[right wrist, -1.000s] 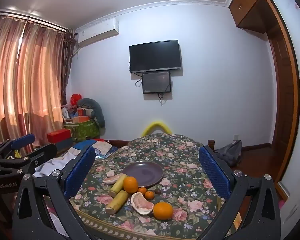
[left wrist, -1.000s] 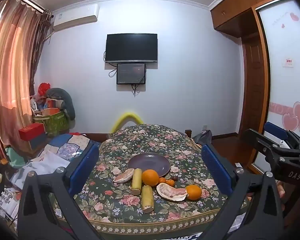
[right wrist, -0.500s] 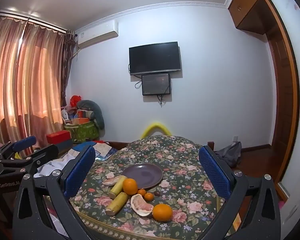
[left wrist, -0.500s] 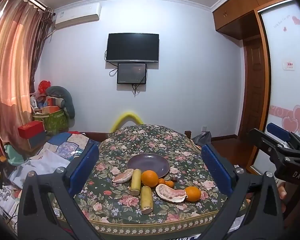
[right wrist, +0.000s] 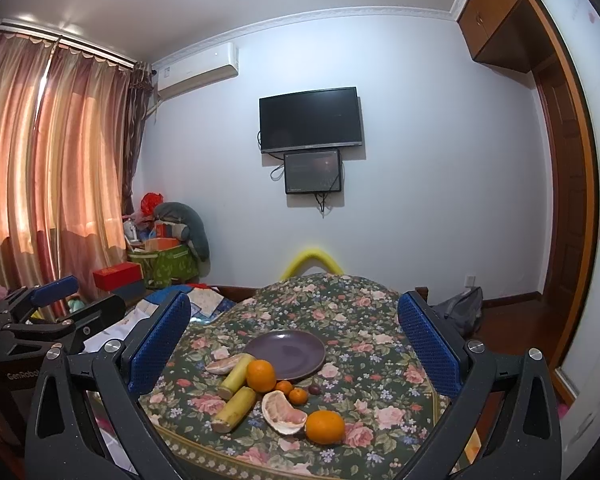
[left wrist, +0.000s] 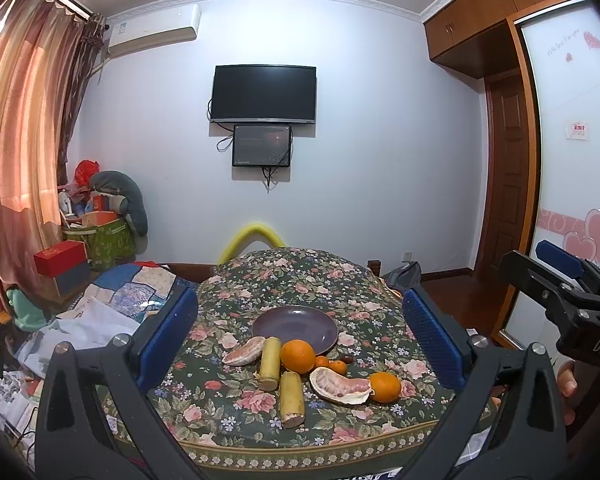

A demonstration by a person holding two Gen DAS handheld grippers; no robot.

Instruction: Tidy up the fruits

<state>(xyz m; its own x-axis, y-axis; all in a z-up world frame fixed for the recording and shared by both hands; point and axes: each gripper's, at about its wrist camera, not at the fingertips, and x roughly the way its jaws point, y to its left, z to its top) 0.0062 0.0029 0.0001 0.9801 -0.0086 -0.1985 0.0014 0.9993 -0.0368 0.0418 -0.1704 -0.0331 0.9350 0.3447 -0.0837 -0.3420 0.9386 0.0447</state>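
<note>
An empty purple plate (left wrist: 295, 327) (right wrist: 285, 354) lies on a table with a floral cloth (left wrist: 300, 280). In front of it sit two oranges (left wrist: 297, 356) (left wrist: 385, 387), two pomelo pieces (left wrist: 341, 385) (left wrist: 244, 356), two sugarcane segments (left wrist: 270, 362) (left wrist: 292, 399), small tangerines (left wrist: 337, 366) and a dark small fruit (right wrist: 314, 389). My left gripper (left wrist: 300, 336) hangs open, short of the table, holding nothing. My right gripper (right wrist: 294, 350) is also open and empty; it shows at the right edge of the left wrist view as right gripper (left wrist: 560, 280).
A cluttered bed or pile with quilts (left wrist: 112, 296) lies left of the table. Boxes and a green bag (left wrist: 100, 236) stand by the curtains. A yellow chair back (left wrist: 252, 236) rises behind the table. A wardrobe and door (left wrist: 508, 176) are on the right.
Both views have drifted slightly; the fruits sit a little lower and nearer in frame. Both grippers stay open and nothing on the table has moved.
</note>
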